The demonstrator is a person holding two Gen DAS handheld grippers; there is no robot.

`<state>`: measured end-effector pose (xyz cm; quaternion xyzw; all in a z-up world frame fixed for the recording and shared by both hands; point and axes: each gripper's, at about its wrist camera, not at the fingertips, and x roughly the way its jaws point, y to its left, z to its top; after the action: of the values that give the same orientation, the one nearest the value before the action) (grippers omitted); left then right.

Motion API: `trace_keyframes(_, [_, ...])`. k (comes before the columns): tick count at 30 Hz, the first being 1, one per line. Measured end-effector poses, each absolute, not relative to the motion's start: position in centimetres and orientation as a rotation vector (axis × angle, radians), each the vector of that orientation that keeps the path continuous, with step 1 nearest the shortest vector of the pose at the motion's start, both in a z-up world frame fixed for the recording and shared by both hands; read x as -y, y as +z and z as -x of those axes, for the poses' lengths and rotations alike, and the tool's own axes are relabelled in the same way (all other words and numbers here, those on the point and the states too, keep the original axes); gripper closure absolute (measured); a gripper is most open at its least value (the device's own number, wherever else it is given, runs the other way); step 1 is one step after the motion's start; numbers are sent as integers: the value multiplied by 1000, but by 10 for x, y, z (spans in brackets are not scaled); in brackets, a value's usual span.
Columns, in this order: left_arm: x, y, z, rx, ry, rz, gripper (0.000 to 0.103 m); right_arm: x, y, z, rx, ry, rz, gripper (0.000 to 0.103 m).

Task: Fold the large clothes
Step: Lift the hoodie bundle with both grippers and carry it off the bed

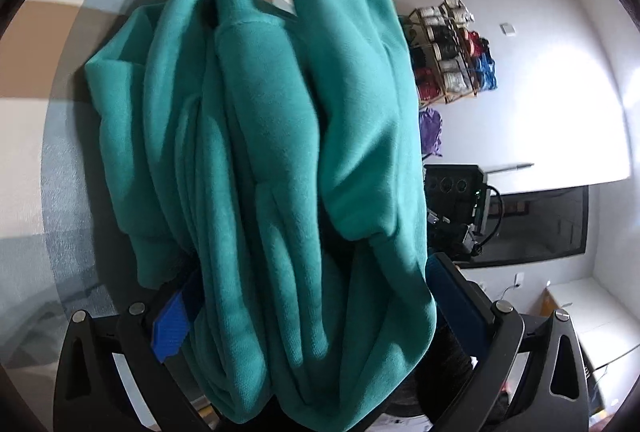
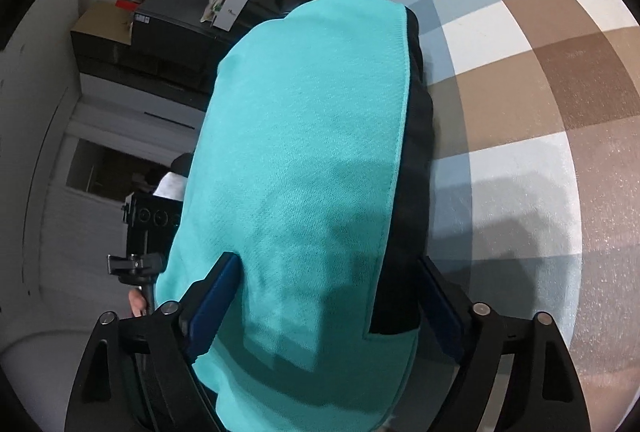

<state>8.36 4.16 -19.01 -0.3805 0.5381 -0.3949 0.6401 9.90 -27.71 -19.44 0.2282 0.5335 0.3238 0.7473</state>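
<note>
Teal garment bunched in both my grippers

My left hand-held gripper [image 1: 308,308] clamps the teal garment [image 1: 276,152] in thick folds; my right hand-held gripper [image 2: 324,308] grips a smoother span, all lifted over the checkered floor [image 2: 520,80] beyond.

Teal garment [image 1: 280,152]; brown-blue-white checked floor [image 2: 520,72]

Bright indoor light, strong fisheye distortion, black vignette at all corners.

Left wrist view: glare burns out the white wall [image 1: 560,104]; the teal garment [image 1: 280,172] shows deep fold shadows and soft blur at its upper edge. Right wrist view: blocky shadows fall on the garment [image 2: 304,172] and the checkered floor [image 2: 520,112]; straight lines bend near the rim.
</note>
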Motion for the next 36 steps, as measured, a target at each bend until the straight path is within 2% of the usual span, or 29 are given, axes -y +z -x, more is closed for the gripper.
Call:
trace_keyframes(3, [-27, -177, -82, -1217, -891, 809, 2, 275, -186, -88, -1138, 698, -457, 26])
trace_keyframes(10, [-22, -166, -65, -1207, -867, 679, 12, 274, -184, -51, -1157, 734, -419, 27])
trace_keyframes(13, [-24, -171, -71, -1215, -874, 709, 12, 278, -189, -58, -1168, 739, -487, 23])
trace_keyframes(15, [-27, -176, -76, -1225, -905, 755, 3, 278, -196, -68, -1183, 745, -531, 17])
trace_keyframes(17, [-28, -180, -81, -1237, -926, 786, 2, 276, -202, -74, -1190, 753, -566, 12])
trace_keyframes(28, [-72, -193, -85, -1323, -835, 891, 2, 283, -208, -65, -1131, 763, -597, 11])
trace_keyframes(36, [-41, -205, -91, -1411, -857, 894, 1, 275, -206, -71, -1137, 764, -591, 10])
